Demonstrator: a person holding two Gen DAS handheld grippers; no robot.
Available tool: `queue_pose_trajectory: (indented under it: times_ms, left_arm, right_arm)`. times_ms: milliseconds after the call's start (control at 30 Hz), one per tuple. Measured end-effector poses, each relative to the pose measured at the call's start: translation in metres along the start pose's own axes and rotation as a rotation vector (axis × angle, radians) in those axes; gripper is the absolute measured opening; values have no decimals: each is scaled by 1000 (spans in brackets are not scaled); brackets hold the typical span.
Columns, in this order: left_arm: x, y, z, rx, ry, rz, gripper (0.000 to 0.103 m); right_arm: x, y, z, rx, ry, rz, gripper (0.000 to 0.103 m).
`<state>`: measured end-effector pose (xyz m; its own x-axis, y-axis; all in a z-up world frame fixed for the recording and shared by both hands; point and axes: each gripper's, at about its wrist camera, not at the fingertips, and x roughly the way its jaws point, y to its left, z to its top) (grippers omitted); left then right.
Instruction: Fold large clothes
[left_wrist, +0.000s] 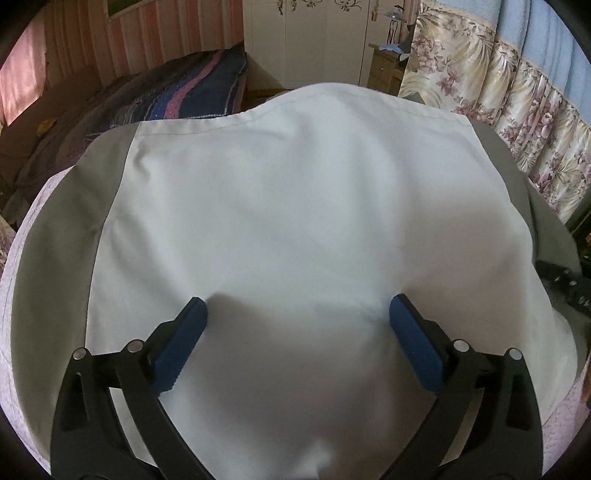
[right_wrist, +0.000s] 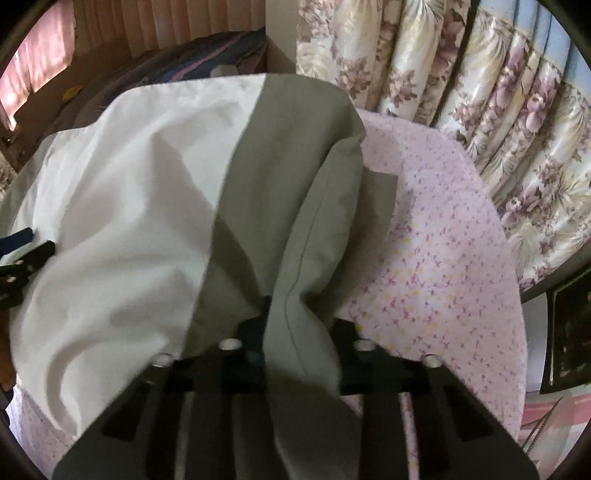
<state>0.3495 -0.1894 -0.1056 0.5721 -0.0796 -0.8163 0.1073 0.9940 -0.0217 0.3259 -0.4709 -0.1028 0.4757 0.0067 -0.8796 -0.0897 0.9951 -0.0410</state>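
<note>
A large white garment (left_wrist: 295, 184) with grey side panels (left_wrist: 55, 240) lies spread on a bed. My left gripper (left_wrist: 298, 302) stands open just over its near white part, with the blue pads (left_wrist: 184, 343) wide apart and nothing pinched between them. In the right wrist view, my right gripper (right_wrist: 291, 314) is shut on a fold of the grey fabric (right_wrist: 325, 206) at the garment's right side. The fold is bunched and lifted, and it hides the right finger. The white part (right_wrist: 129, 184) lies rumpled to the left, where one finger (right_wrist: 33, 254) of the left gripper shows at the frame edge.
A pink flowered bedsheet (right_wrist: 443, 240) lies under the garment. Flowered curtains (right_wrist: 517, 129) hang close on the right. A dark striped blanket (left_wrist: 184, 92) lies at the far left, and a white wardrobe (left_wrist: 314, 44) stands behind.
</note>
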Motion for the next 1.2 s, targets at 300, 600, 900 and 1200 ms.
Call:
queue_pose_trajectory:
  times_ms: [300,600,900,1200]
  left_arm:
    - [10,4,-1,-9,6,-22,100]
    - [19,8,3,-7,19,-45,100]
    - [-79,138,8,-136,-96,-94,94]
    - [-131,288,-55,-324,-113,49,94]
  right_arm:
    - [-41,-1,24,34,-32,105,6]
    - [-132,75,87,7,-149,305,5]
    - [-133,232,128,-65,-122,389,5]
    - [-11,402,63,-114,52,312,15]
